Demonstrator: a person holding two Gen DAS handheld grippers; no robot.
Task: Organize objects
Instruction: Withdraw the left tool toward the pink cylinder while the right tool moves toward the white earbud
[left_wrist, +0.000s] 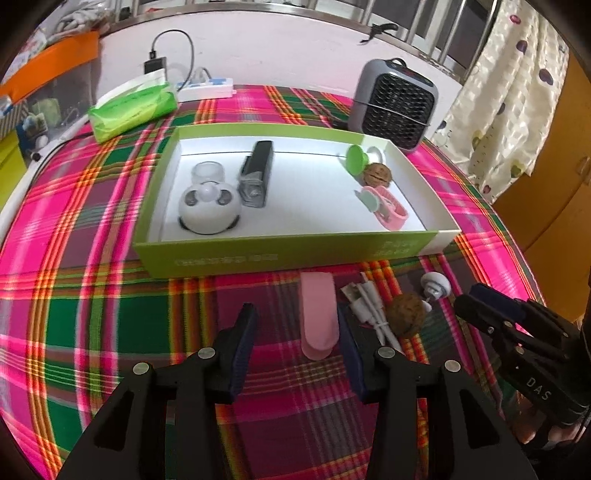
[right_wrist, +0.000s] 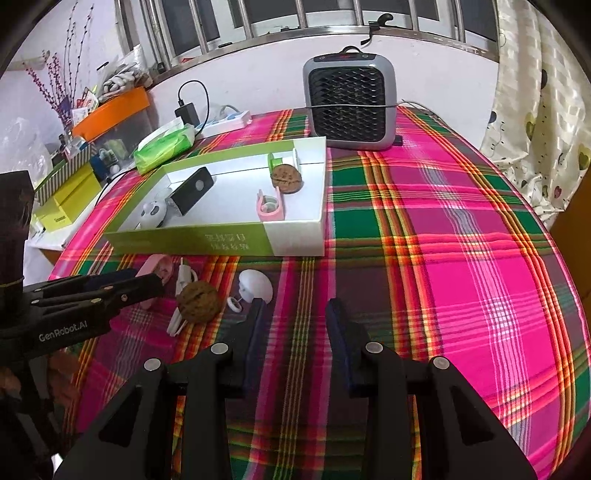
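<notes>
Tongs on the left (left_wrist: 297, 332) gape beside a pink case (left_wrist: 319, 315). Right tongs (right_wrist: 295, 321) gape over bare tabletop (right_wrist: 443, 240) near a walnut (right_wrist: 199, 301).

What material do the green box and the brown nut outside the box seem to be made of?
Box: probably cardboard, with thin flat walls, a printed green outside and a matte white inside. Nut: looks like a natural walnut shell, brown, wrinkled and dull, though it could be an imitation.

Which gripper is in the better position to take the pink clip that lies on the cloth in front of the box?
Left. The left gripper is open, with the pink clip between its fingers. The right gripper is open over bare cloth, farther from it.
</notes>
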